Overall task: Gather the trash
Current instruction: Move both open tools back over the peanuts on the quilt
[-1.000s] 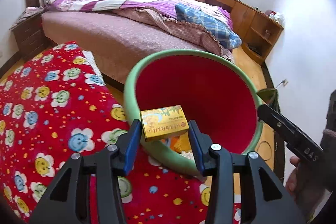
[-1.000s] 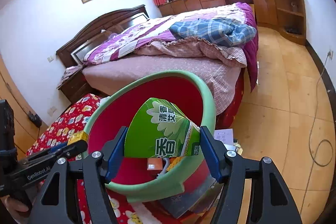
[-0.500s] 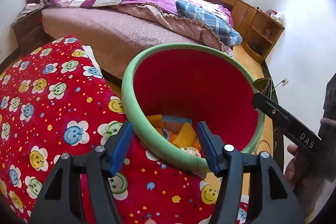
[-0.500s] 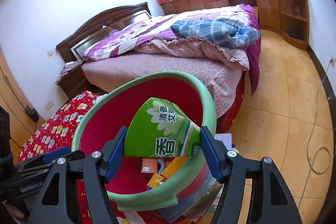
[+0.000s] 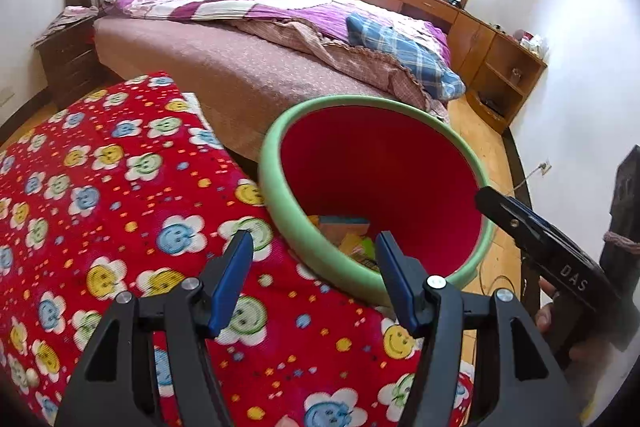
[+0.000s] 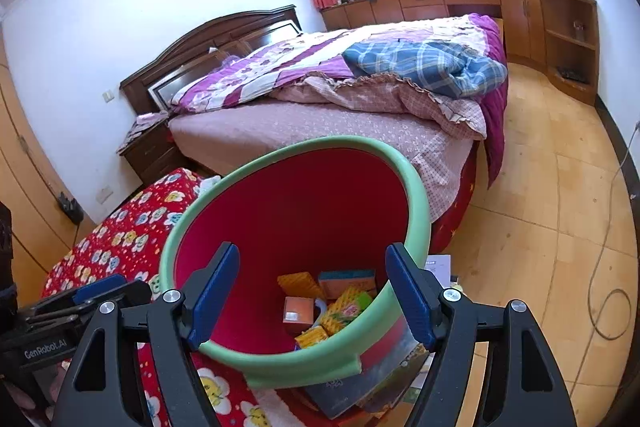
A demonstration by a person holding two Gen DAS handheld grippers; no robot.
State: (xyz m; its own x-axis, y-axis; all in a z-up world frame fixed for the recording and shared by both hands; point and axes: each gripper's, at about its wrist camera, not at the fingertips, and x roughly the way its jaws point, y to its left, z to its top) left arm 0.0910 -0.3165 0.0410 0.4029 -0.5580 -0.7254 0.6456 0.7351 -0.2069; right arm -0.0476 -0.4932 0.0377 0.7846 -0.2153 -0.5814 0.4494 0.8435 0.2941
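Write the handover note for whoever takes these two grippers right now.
Left gripper: open, nothing between the pads, over the red flowered cloth beside the bin.
Right gripper: jaws opening, nothing between them, over the bin's mouth.
Bin: red inside, green rim, by the bed, with small boxes and packets at the bottom.
Done: some trash is in the bin.
Left: flat paper items lie under and beside the bin's base; check whether they count as trash. No other loose trash is in view.
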